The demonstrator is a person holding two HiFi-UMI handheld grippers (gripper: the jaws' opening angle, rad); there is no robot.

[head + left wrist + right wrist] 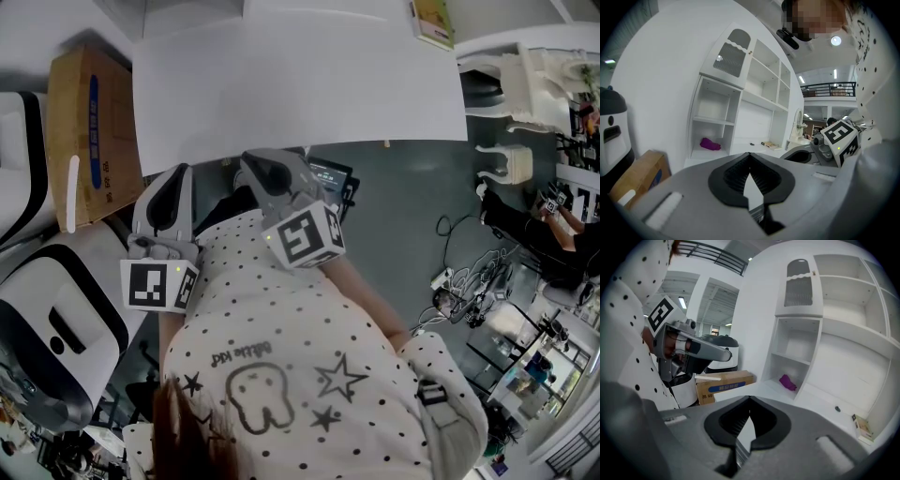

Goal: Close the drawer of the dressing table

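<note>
Though plain, all-white dressing table [300, 84].

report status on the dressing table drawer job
Left gripper shut, empty; right gripper shut, empty. Both held short of the dressing table, touching nothing. Drawer not made out in any view. Cardboard box beside the table, left side.

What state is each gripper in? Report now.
Left gripper: closed, holding nothing.
Right gripper: closed, holding nothing.
</note>
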